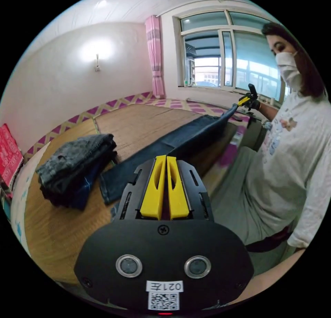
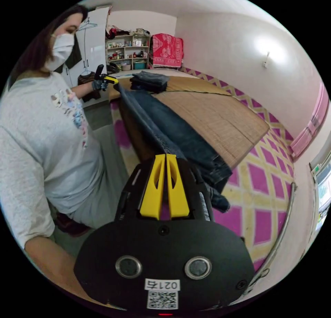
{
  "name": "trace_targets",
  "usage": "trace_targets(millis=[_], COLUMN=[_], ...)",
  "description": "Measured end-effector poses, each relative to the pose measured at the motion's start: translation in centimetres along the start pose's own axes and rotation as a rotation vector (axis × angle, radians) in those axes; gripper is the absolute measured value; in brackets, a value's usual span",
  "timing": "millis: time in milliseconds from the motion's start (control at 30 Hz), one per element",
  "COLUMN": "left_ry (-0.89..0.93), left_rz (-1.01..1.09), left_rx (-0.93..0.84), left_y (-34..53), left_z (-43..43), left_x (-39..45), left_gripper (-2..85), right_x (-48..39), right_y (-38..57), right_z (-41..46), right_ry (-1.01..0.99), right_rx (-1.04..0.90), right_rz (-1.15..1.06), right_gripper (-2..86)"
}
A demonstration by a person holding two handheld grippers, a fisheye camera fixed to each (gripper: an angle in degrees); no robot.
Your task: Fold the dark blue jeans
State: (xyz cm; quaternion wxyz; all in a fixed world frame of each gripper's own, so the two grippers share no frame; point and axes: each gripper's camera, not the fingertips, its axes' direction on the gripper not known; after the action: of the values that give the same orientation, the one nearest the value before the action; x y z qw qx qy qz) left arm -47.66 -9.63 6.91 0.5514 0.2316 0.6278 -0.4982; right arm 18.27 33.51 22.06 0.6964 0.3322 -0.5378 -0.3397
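Two grippers hold the dark blue jeans (image 1: 162,149) stretched along the near edge of the woven mat (image 1: 138,125) on the bed: the left gripper (image 1: 164,159) and right gripper (image 2: 165,157) each show yellow jaws clenched together on denim at opposite ends. Denim like this should handle as heavy, limp but fairly grippy cloth, so edge corners are probably the best hold. Its long axis runs from one gripper to the other, passing beside a stack of folded clothes (image 1: 74,166).
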Motion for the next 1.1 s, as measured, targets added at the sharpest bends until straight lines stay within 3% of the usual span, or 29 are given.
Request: trace_targets(millis=[200, 333, 433, 500, 567, 667, 933, 1033, 1067, 1100], left_ry=[0.1, 0.162, -0.064, -0.307, -0.337, -0.389, -0.321, -0.23, -0.22, -0.173], left_rz=[-0.302, -0.413, -0.536, -0.685, -0.724, -0.719, -0.648, -0.776, -0.783, -0.816], left_rx=[-0.104, 0.036, 0.155, -0.013, -0.138, -0.156, -0.044, -0.201, -0.08, -0.07], left_y=[10.0, 11.7, 11.6, 11.2, 11.2, 11.0, 8.3, 11.4, 12.6, 13.5], left_z=[2.3, -1.2, -5.9, -6.2, -5.0, -4.6, -9.2, -7.1, -8.1, -8.7], left_x=[0.7, -0.7, -2.9, -5.9, -7.9, -8.6, -11.6, -14.0, -13.8, -13.9], left_gripper=[-0.9, -0.6, 0.6, 8.4, 9.7, 4.9, -0.7, -0.8, -0.8, -0.8], right_x=[-5.0, -4.7, -3.9, -2.3, -0.6, 2.1, 3.1, 2.9, 3.0, 3.4], right_y=[7.8, 9.3, 8.3, 7.7, 7.1, 7.0, 8.5, 8.0, 8.0, 8.1], right_z=[7.2, 7.5, 4.0, 2.5, 2.9, 5.8, 7.5, 6.9, 6.7, 6.2], right_ry=[-0.084, -0.123, -0.12, -0.052, 0.038, 0.095, 0.14, 0.171, 0.168, 0.144], right_rx=[-0.144, -0.139, -0.063, 0.037, 0.075, 0.052, -0.007, -0.042, -0.048, -0.064], right_rz=[0.16, 0.229, 0.201, 0.24, 0.285, 0.374, 0.464, 0.477, 0.489, 0.529], right_gripper=[-0.3, 0.6, 3.7, 5.7, 6.0, 4.3, -0.5, -0.6, -0.6, -0.6])
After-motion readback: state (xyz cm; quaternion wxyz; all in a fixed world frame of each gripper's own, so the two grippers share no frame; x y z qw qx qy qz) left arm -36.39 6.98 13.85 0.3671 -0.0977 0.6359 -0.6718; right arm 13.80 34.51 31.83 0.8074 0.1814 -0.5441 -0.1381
